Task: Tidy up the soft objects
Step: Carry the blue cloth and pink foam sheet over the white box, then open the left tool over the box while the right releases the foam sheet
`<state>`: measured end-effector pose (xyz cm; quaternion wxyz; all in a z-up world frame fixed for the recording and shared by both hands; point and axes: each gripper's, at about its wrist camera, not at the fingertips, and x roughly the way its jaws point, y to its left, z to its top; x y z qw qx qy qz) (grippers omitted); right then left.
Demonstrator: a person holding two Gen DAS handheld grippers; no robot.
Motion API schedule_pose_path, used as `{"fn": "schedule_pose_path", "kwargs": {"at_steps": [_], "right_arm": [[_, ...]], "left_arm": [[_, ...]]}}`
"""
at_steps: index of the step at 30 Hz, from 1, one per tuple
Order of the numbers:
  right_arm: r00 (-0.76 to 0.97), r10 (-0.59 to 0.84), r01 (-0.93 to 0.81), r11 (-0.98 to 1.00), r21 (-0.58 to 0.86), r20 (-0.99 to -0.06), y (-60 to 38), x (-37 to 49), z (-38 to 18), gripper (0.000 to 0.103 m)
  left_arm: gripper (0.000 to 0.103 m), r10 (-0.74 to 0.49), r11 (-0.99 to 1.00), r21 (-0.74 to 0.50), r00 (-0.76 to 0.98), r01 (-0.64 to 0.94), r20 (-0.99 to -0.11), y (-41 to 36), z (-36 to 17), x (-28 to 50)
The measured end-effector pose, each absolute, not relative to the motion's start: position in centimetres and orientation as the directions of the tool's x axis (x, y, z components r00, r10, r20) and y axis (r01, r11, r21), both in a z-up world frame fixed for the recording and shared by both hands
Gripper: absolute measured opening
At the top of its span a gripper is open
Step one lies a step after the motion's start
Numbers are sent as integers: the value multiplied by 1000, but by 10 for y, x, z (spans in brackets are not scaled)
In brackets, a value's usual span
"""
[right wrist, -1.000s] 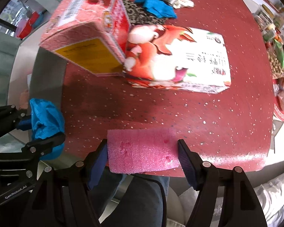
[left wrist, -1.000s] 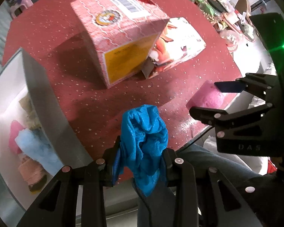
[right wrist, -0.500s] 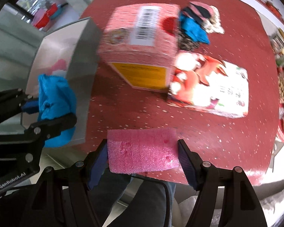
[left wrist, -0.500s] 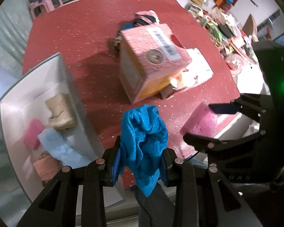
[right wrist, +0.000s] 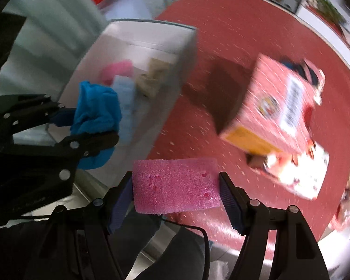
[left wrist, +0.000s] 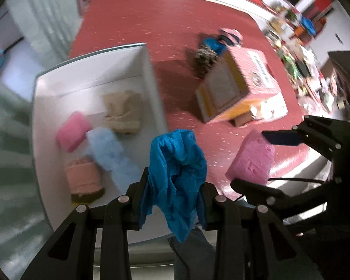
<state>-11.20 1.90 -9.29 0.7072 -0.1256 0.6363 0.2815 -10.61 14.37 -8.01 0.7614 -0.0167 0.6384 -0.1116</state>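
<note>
In the left wrist view, the left gripper (left wrist: 176, 193) sits at the bottom centre of the frame, its two black fingers clamped on a crumpled bright blue cloth (left wrist: 177, 175) that bunches above them and hangs in a point below. At the right edge, the right gripper (left wrist: 259, 161) is pressed against both sides of a pink rectangular foam sponge (left wrist: 252, 158), held above the near edge of the dark red speckled table (left wrist: 133, 18). The right wrist view shows that foam block (right wrist: 175, 184) at lower centre, squeezed between ribbed blue pads (right wrist: 228, 203), with the cloth-bearing gripper (right wrist: 93, 126) at middle left. A white open-topped rectangular box (left wrist: 149, 77) fills the left half of the left wrist view; inside lie a small pink sponge (left wrist: 73, 131), a pale blue fluffy cloth (left wrist: 109, 154), a beige folded knit piece (left wrist: 123, 112) and a peach-coloured folded cloth with a dark edge (left wrist: 82, 178). To the right of centre stands a pink and yellow cardboard carton (left wrist: 235, 93), resting partly on a flat white printed box (left wrist: 268, 112). Behind the carton, in the upper right, a small heap of mixed fabrics (left wrist: 217, 46) lies on the table. Both views are motion-blurred.
</note>
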Motion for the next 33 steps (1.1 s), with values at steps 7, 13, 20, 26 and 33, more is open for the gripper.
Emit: {"fn": "schedule_pose_path", "kwargs": {"at_steps": [7, 13, 20, 26, 33], "right_arm": [[37, 271, -621, 760, 191, -962, 54, -102, -83, 72], [41, 288, -661, 726, 190, -957, 79, -91, -79, 72], [24, 303, -663, 718, 212, -953, 101, -79, -83, 72], [6, 304, -647, 727, 228, -953, 112, -73, -85, 72], [-18, 303, -644, 726, 243, -953, 123, -66, -91, 72]], "left_arm": [[36, -148, 989, -148, 181, 13, -972, 191, -82, -110], [36, -115, 989, -130, 182, -69, -977, 217, -87, -115], [36, -111, 975, -138, 158, -175, -981, 235, -101, -119], [37, -101, 966, -127, 125, -225, -987, 238, -114, -121], [37, -101, 963, -123, 103, -239, -990, 237, -124, -123]]}}
